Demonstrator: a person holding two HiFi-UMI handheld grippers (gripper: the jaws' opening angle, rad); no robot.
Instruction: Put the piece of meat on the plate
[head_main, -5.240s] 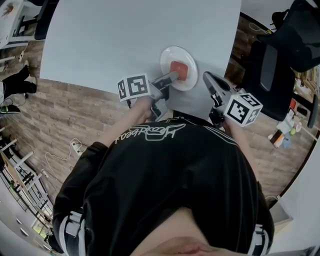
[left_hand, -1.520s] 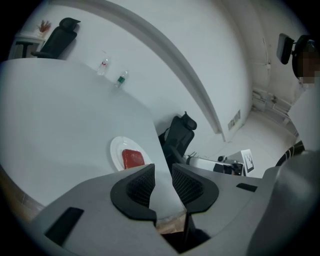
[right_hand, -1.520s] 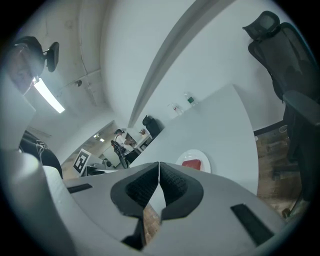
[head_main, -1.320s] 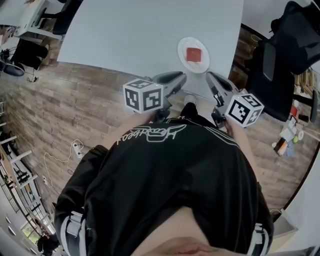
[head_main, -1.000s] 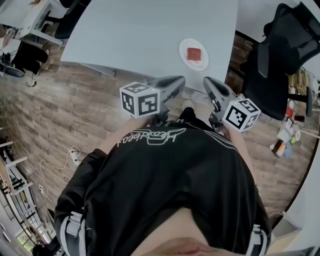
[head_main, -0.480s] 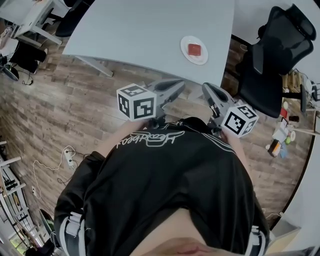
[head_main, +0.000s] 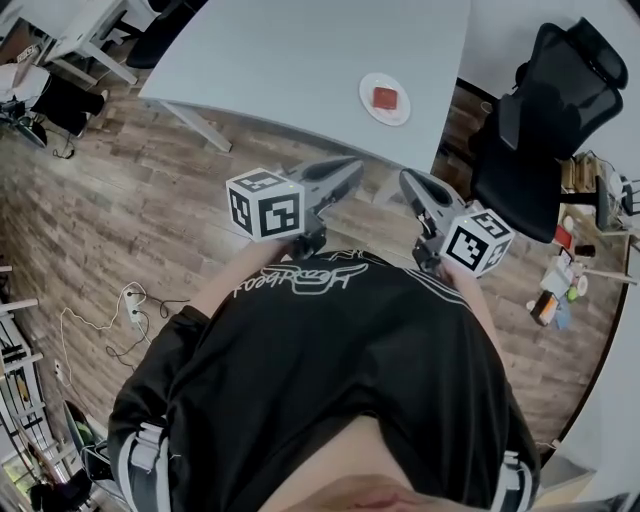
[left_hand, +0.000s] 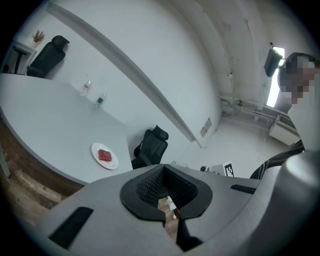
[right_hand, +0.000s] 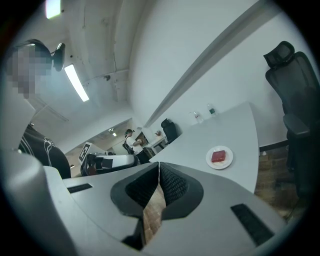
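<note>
The red piece of meat (head_main: 385, 97) lies on the white plate (head_main: 370, 106) near the grey table's right corner. It also shows in the left gripper view as meat (left_hand: 104, 155) on the plate (left_hand: 113, 162), and in the right gripper view as meat (right_hand: 219, 156) on the plate (right_hand: 212, 162). Both grippers hang over the wooden floor, well short of the table, close to the person's chest. My left gripper (head_main: 352, 166) is shut and holds nothing, its tips (left_hand: 163, 169) together. My right gripper (head_main: 405, 178) is likewise shut and holds nothing, its tips (right_hand: 159, 166) together.
A black office chair (head_main: 540, 110) stands right of the table corner (head_main: 445, 130). A table leg (head_main: 200, 125) slants down at the left. Cables (head_main: 130, 300) lie on the floor. Small bottles (left_hand: 100, 100) stand at the table's far side. A person (right_hand: 131, 142) stands far off.
The left gripper, earlier at the meat on the plate, has let go. Both grippers have drawn back from the table over the floor, and the plate looks smaller and farther.
</note>
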